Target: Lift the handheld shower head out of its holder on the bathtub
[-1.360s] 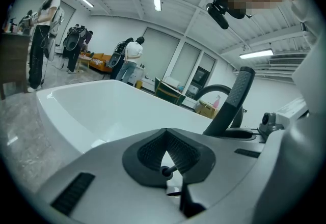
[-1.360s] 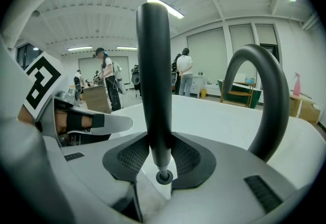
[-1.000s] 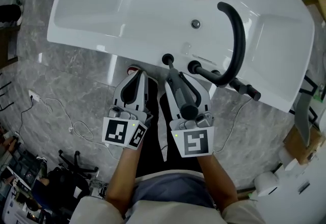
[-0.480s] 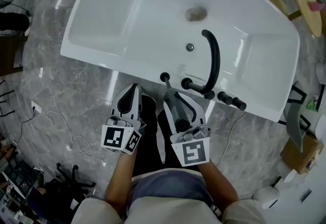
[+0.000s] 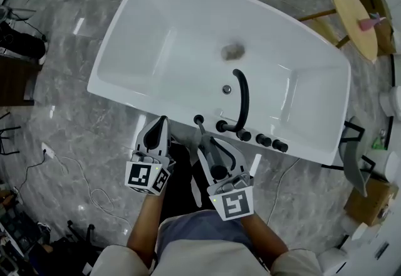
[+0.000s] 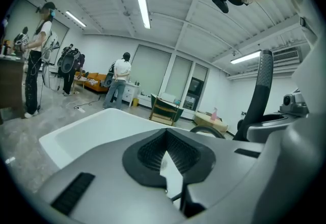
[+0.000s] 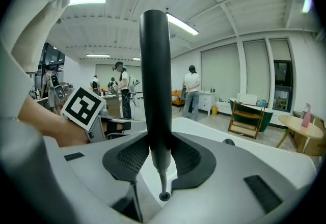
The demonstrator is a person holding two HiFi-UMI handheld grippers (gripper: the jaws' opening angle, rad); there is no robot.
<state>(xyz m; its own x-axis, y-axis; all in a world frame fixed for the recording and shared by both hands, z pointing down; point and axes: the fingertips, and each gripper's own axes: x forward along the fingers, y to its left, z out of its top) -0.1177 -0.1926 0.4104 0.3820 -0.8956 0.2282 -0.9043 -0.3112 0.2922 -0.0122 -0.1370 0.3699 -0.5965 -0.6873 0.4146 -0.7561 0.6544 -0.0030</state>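
Lower centre of the head view, right tongs [image 5: 210, 146] stay clamped on the shower head [image 5: 216, 157]. The tub [image 5: 144, 49] has dropped farther below than a second ago, so the head is probably lifted clear of its holder [image 5: 199, 120]. Left tongs [image 6: 164, 139] are closed and empty.

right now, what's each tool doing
Left tool: closed, empty.
Right tool: closed on the shower head.

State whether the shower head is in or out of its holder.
Out: the right gripper is shut on the shower head, raised above the holder on the bathtub rim.
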